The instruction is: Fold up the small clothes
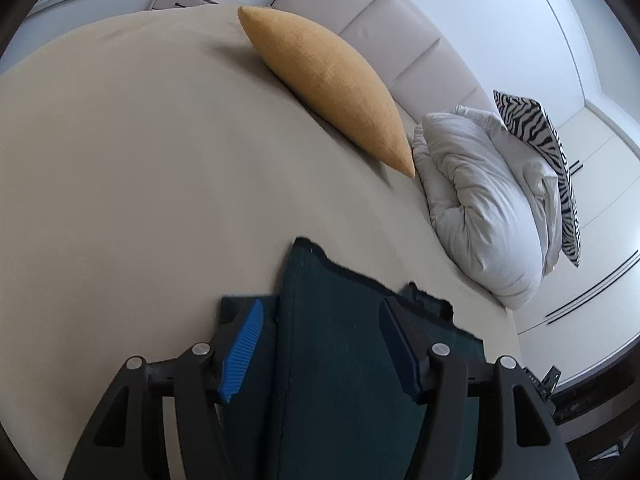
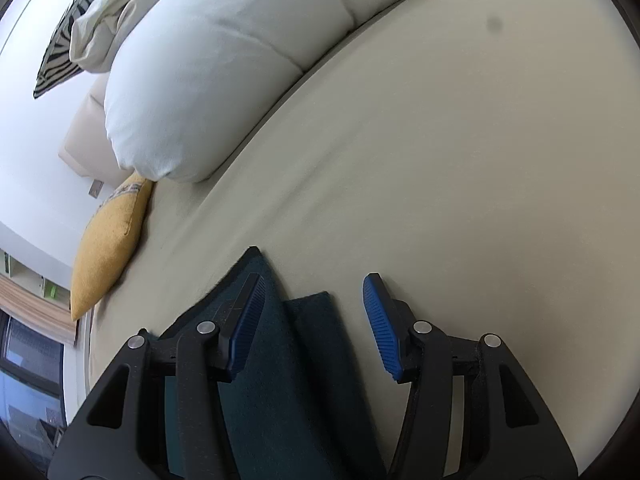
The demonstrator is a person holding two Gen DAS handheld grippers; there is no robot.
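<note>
Now: fold laid, tools letting go

Left tool (image 1: 320, 344): jaws apart, dark green cloth (image 1: 340, 340) between them, pads not pressing. Right tool (image 2: 314, 328): jaws apart, cloth (image 2: 272, 360) under its left finger on the bed (image 2: 440, 160). Step, judged: release after a fold. Next calls for regripping an edge.

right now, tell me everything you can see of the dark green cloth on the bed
The cloth is dark teal-green, felt-like, with rough, frayed top edges. It lies on the beige bed, folded into overlapping layers with a raised crease running lengthwise. Both grippers are open over it: the left gripper straddles the crease, the right gripper straddles its edge. No pad clearly presses on it.
</note>
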